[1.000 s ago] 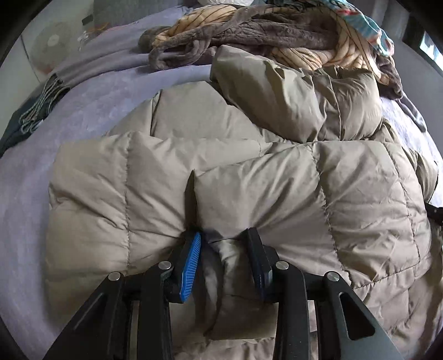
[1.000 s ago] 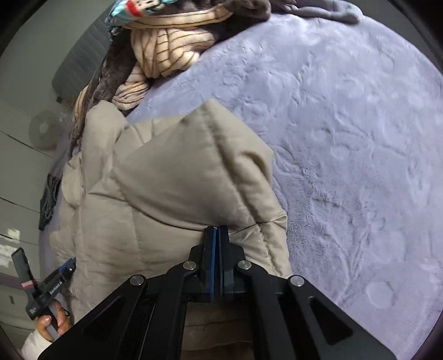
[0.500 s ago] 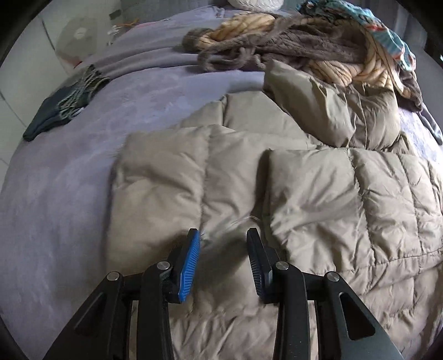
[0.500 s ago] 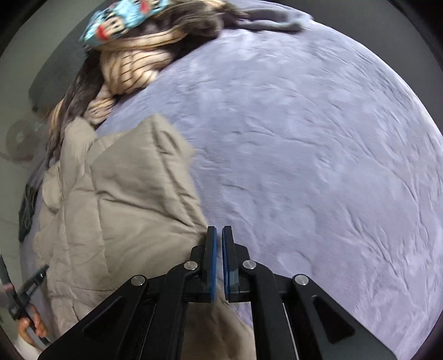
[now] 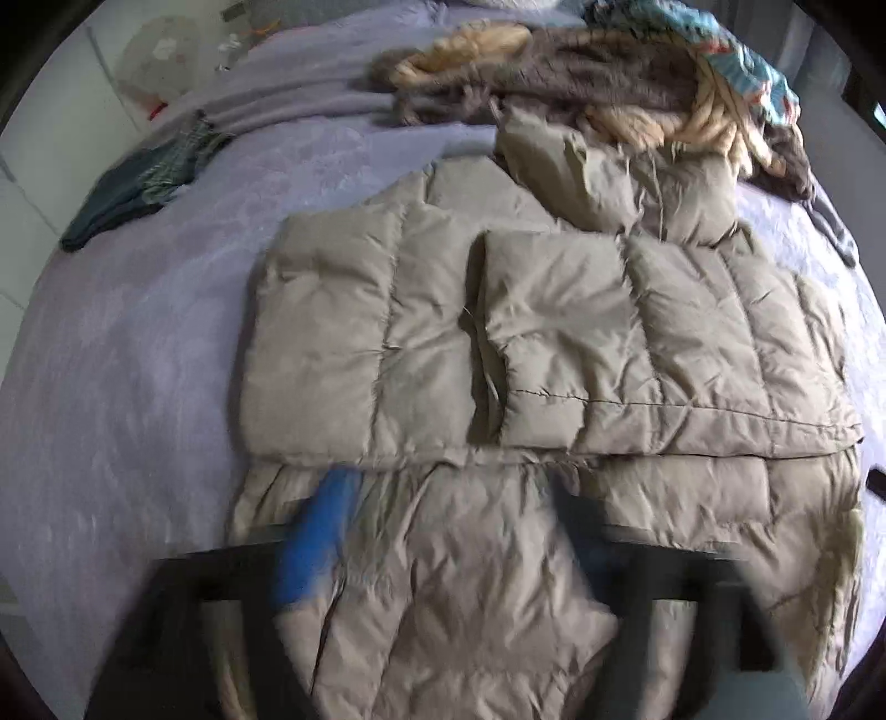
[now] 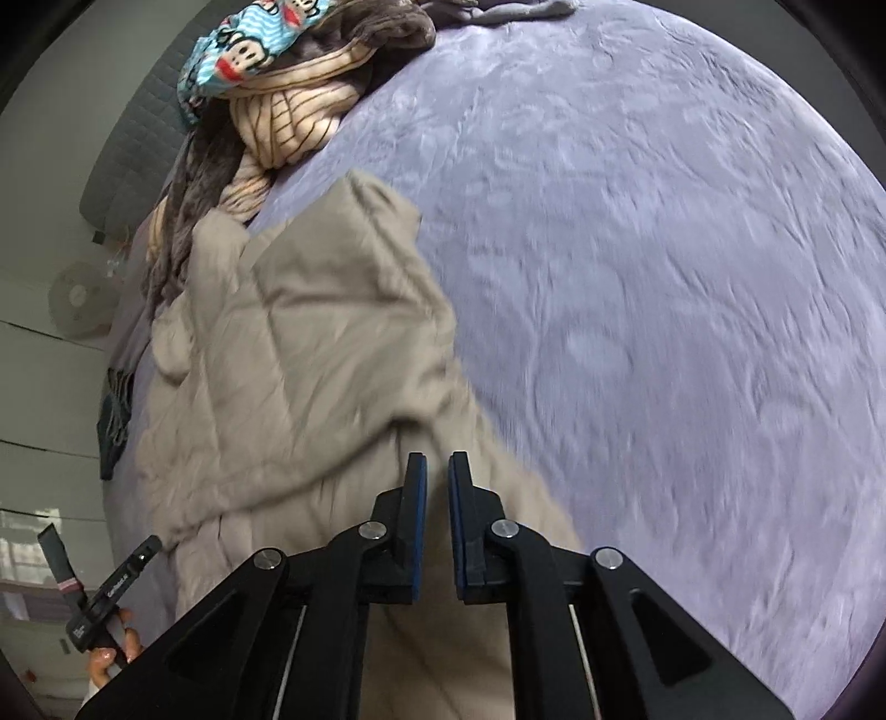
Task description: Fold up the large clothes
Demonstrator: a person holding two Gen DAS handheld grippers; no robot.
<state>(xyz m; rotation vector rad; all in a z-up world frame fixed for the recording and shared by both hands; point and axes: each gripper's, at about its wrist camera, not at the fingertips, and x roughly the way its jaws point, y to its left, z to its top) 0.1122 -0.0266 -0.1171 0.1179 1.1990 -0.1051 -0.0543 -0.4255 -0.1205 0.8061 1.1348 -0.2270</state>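
Observation:
A beige puffer jacket (image 5: pixel 554 343) lies flat on the lavender bedcover (image 5: pixel 138 387), with both sleeves folded across its front. My left gripper (image 5: pixel 451 531) hovers above the jacket's lower part. It is blurred, its jaws are opening wide, and the pads hold nothing. In the right wrist view the jacket (image 6: pixel 310 360) fills the left side. My right gripper (image 6: pixel 437 471) hangs over the jacket's near edge. Its jaws are opening, a narrow gap shows between them, and no cloth is in it. The left gripper (image 6: pixel 99 603) also shows at the bottom left, held in a hand.
A pile of other clothes (image 5: pixel 598 94) lies at the far end of the bed, with a cartoon-print cloth (image 6: pixel 249 44) on top. A dark fringed scarf (image 5: pixel 138 183) rests on the bedcover's left side. A white fan (image 6: pixel 77 299) stands beyond the bed.
The left gripper let go of the jacket fold, pulled back and up, and opened wide. The right gripper came off the jacket's edge, drew back, and its jaws parted slightly.

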